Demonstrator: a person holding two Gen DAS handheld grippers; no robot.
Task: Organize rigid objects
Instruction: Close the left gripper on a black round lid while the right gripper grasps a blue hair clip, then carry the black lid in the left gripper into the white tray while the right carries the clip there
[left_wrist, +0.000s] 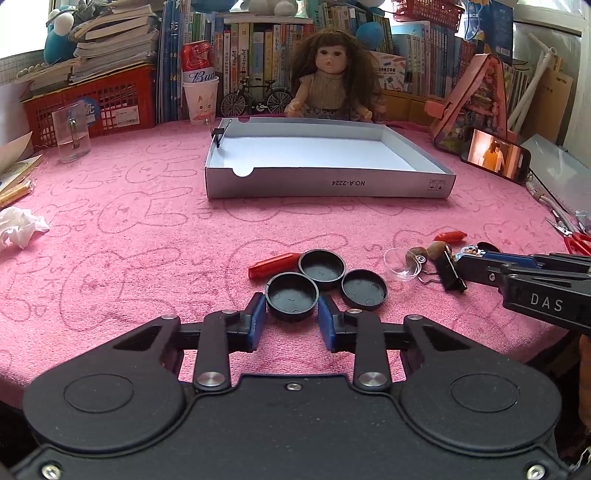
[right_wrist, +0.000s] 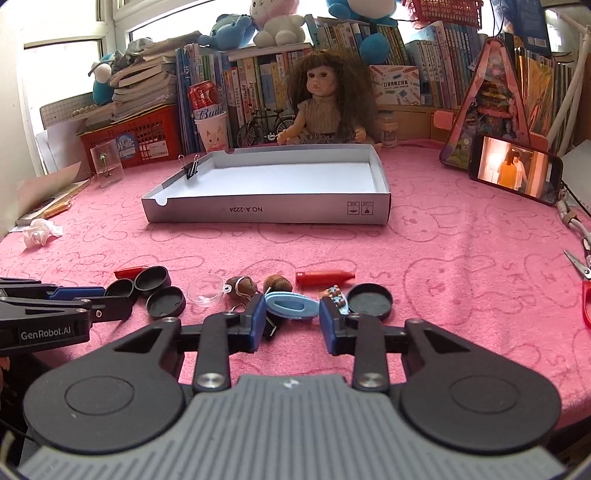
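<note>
Both wrist cameras sit low behind their own gripper, looking forward and slightly down across the pink desk (left_wrist: 147, 229) from close range, the left view set left of the right, and both share the grey box (right_wrist: 266, 214) and doll (left_wrist: 332, 81).

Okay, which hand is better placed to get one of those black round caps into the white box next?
Left. The left gripper already brackets a black cap, with the white box straight ahead. The right gripper is at a light blue clip.
</note>
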